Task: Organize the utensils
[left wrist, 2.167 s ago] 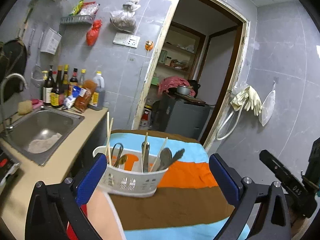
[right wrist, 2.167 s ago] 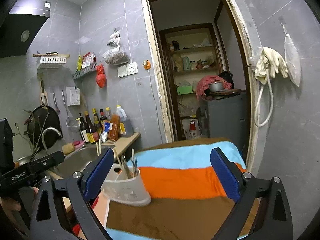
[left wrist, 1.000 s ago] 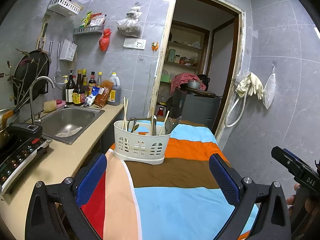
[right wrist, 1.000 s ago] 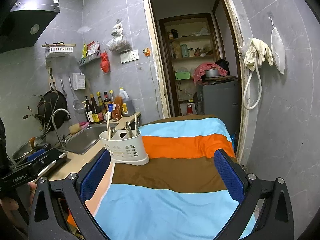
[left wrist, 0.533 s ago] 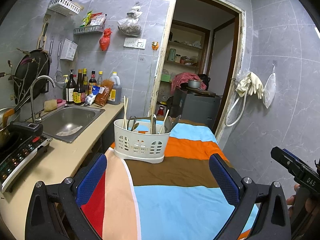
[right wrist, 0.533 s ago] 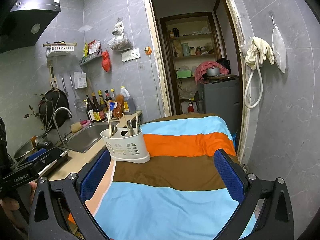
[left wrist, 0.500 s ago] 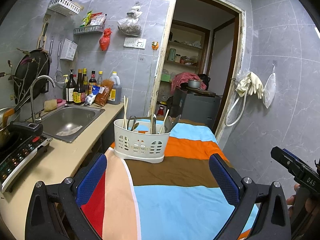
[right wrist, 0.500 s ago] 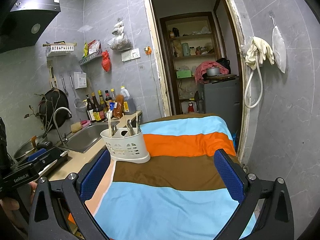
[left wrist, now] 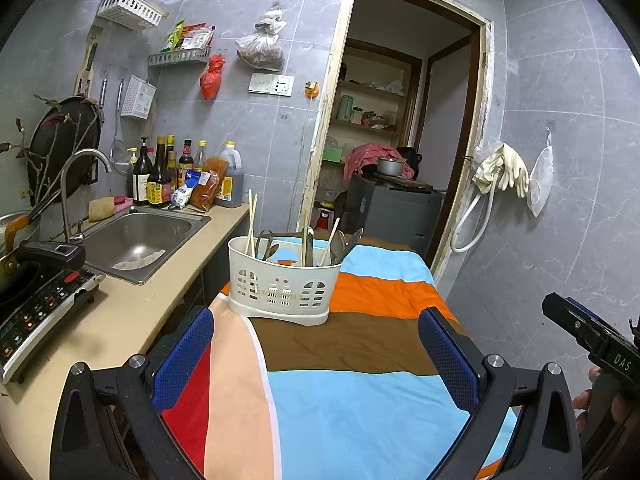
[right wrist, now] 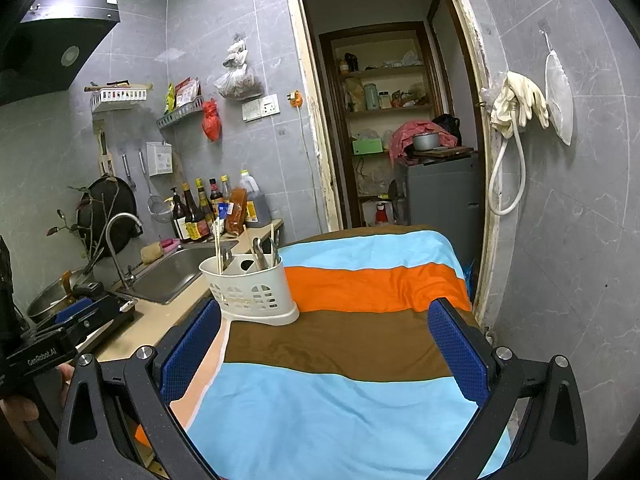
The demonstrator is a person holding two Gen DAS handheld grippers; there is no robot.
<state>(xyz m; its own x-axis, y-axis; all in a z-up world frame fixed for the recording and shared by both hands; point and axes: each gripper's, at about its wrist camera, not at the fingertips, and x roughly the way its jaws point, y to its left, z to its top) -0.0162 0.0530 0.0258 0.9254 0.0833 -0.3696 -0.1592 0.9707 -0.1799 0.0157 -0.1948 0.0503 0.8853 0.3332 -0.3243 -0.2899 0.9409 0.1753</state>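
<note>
A white slotted utensil caddy (left wrist: 280, 284) stands upright on the striped cloth (left wrist: 352, 392) covering the table, near its far left part. It holds chopsticks (left wrist: 251, 224), tongs, spoons and other metal utensils. It also shows in the right wrist view (right wrist: 250, 290). My left gripper (left wrist: 316, 360) is open and empty, held back from the caddy above the cloth. My right gripper (right wrist: 326, 350) is open and empty, to the right of the caddy and nearer me.
A counter (left wrist: 132, 304) runs along the left with a steel sink (left wrist: 140, 236), tap, sauce bottles (left wrist: 160, 176) and an induction cooker (left wrist: 36, 300). A doorway (left wrist: 400, 152) opens behind the table. Rubber gloves (left wrist: 500, 168) and a hose hang on the right wall.
Both grippers drew back and up from the caddy over the first second, so more of the cloth shows. In the last half second nothing moved.
</note>
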